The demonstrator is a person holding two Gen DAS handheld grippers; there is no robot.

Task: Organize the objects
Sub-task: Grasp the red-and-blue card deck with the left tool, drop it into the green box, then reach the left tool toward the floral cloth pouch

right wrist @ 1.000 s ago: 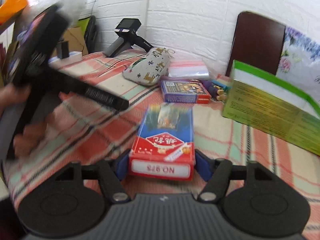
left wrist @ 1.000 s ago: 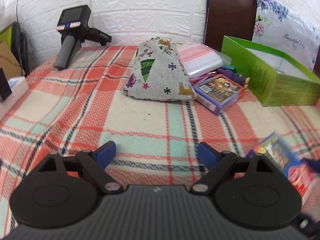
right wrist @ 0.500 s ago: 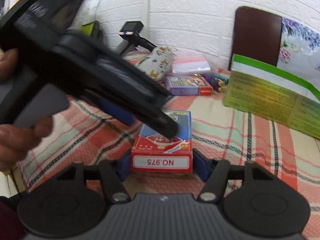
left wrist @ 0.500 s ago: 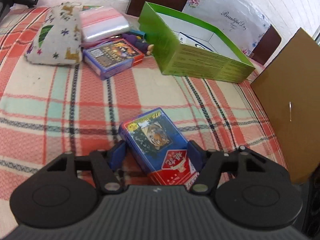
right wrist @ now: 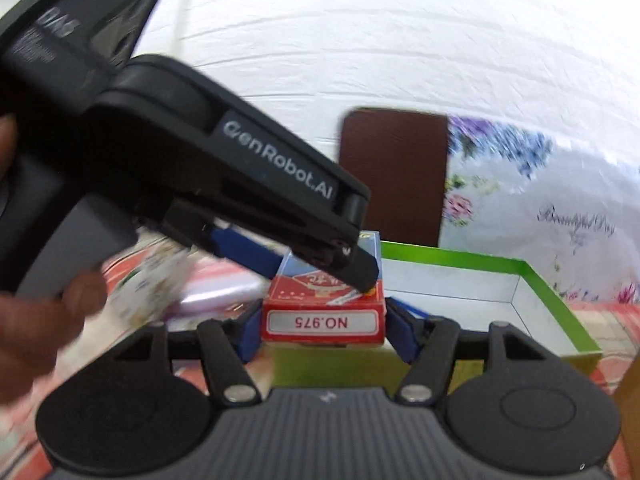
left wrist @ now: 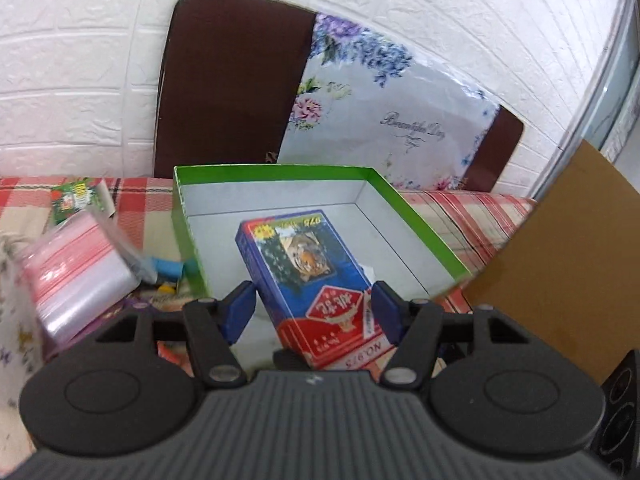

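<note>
A blue and red card box [left wrist: 308, 264], marked NO.975 on its end [right wrist: 322, 322], hangs over the open green box [left wrist: 280, 168]. My left gripper [left wrist: 312, 296] has the card box lying askew between its blue pads. The right pad presses its side, the left pad meets it near the tip, and the jaws are closing. My right gripper [right wrist: 324, 328] is shut on the same card box from the near end. In the right wrist view a black finger [right wrist: 352, 268] of the left gripper crosses above the card box. The green box [right wrist: 540, 284] has a bare white floor.
A stack of clear zip bags [left wrist: 76, 268] lies left of the green box on the plaid cloth [left wrist: 460, 208]. A brown cardboard sheet [left wrist: 560, 260] stands at the right. A dark board [left wrist: 228, 80] and a floral bag [left wrist: 392, 112] lean on the wall. A hand [right wrist: 40, 320] holds the left gripper.
The left gripper swung right from the bare cloth and closed around the card box. Both grippers then rose and carried it from the cloth to over the green box.
</note>
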